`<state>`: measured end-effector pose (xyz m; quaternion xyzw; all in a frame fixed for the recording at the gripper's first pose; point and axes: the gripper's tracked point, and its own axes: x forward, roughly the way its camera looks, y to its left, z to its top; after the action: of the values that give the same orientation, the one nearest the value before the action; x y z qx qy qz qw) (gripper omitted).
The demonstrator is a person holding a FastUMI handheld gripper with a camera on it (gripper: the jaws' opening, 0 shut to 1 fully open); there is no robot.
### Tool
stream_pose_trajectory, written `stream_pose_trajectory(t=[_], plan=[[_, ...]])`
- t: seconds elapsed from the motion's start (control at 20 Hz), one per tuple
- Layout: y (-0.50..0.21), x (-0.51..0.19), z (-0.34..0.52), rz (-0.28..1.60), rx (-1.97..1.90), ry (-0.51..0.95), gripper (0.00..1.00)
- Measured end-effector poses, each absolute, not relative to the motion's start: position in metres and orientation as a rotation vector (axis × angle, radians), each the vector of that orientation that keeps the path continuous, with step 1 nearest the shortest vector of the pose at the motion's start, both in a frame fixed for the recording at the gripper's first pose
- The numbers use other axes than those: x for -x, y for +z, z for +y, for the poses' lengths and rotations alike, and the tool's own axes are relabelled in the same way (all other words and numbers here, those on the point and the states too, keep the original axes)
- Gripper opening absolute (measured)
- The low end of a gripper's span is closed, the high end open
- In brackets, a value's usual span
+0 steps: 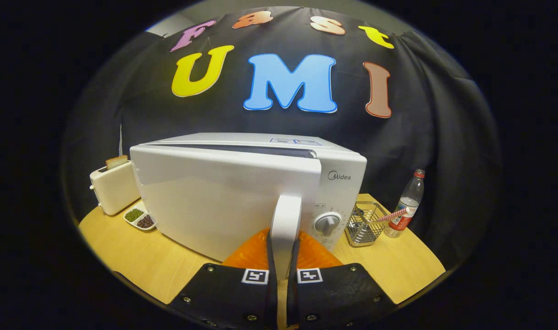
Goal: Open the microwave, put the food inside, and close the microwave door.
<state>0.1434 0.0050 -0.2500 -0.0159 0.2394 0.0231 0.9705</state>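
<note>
Tabletop (136,261): fingers (272,250) clamping door handle (285,224)

The hand-held gripper (282,256) pinches the handle (285,224) of the microwave (338,183) door (223,201), partly open.

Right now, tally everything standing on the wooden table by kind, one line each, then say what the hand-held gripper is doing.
Microwave: 1
Toaster: 1
Two-part dish: 1
Wire basket: 1
Bottle: 1
Total: 5
The hand-held gripper is shut on the door handle, both fingers pressing it; the door stands ajar.
</note>
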Motion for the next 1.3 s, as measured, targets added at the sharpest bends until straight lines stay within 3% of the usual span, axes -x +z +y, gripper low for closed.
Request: stream_pose_trajectory(t=[0.15, 0.45, 1.3], plan=[[-0.245, -0.124, 0.014, 0.510, -0.001, 0.049, 0.09], [-0.237, -0.069, 0.043, 0.530, -0.023, 0.106, 0.23], [-0.229, 0.034, 0.156, 0.565, -0.071, 0.198, 0.23]])
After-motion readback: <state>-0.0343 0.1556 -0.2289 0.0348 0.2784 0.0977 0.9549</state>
